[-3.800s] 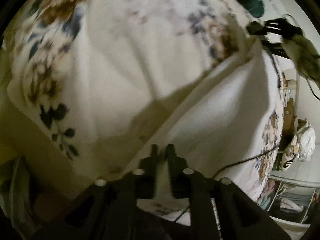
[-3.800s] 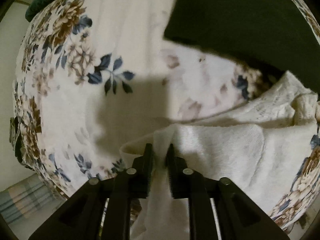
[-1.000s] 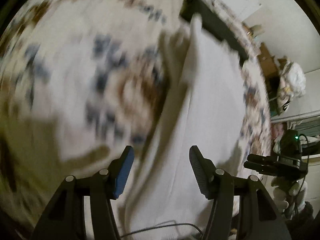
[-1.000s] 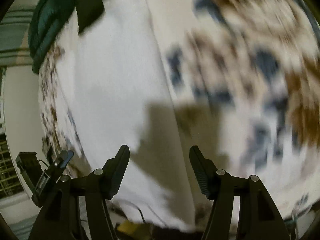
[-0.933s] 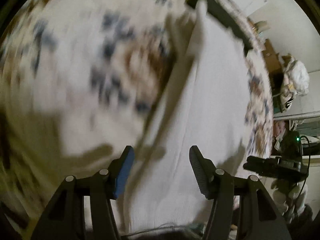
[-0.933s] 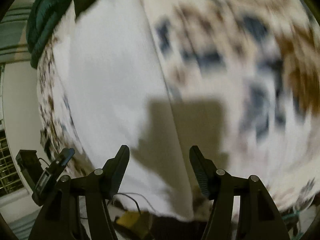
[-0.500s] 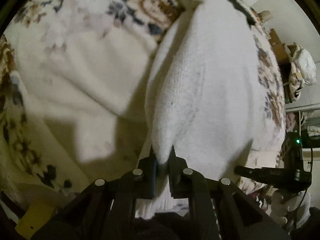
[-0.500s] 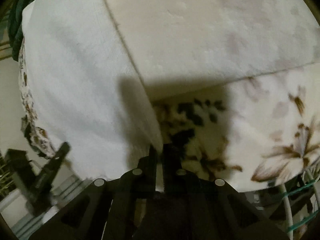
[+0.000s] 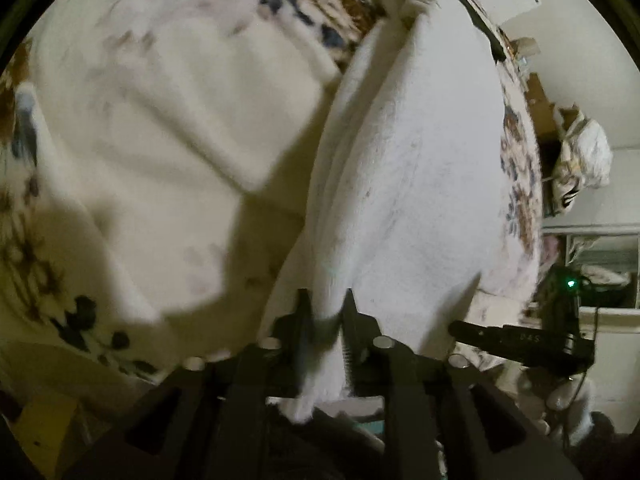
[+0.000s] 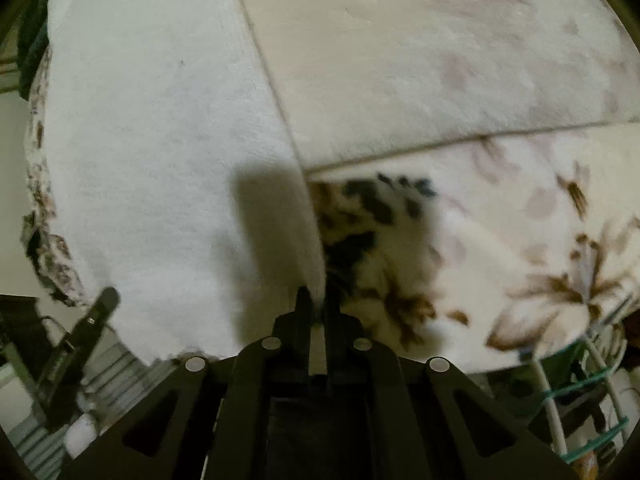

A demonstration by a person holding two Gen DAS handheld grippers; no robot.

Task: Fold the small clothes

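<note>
Both tongs were clamped on the white garment (image 9: 420, 184): the left gripper (image 9: 326, 316) and right gripper (image 10: 318, 308) each pinched a near edge. It lay spread over the floral bedspread (image 10: 500, 240), shelves beyond.

A floral bedspread (image 9: 120, 128) in cream, with brown and dark blue blooms, fills most of both views; the light is dim and warm, casting hard shadows on the fabric; a pale wall (image 9: 592, 92) rises at the upper right of the left wrist view, with a stuffed white bag (image 9: 584, 160) against it at the right edge; a dark green cloth (image 10: 34, 44) lies at the upper left of the right wrist view; a white wire rack (image 10: 560, 392) with green ties stands at its lower right.
</note>
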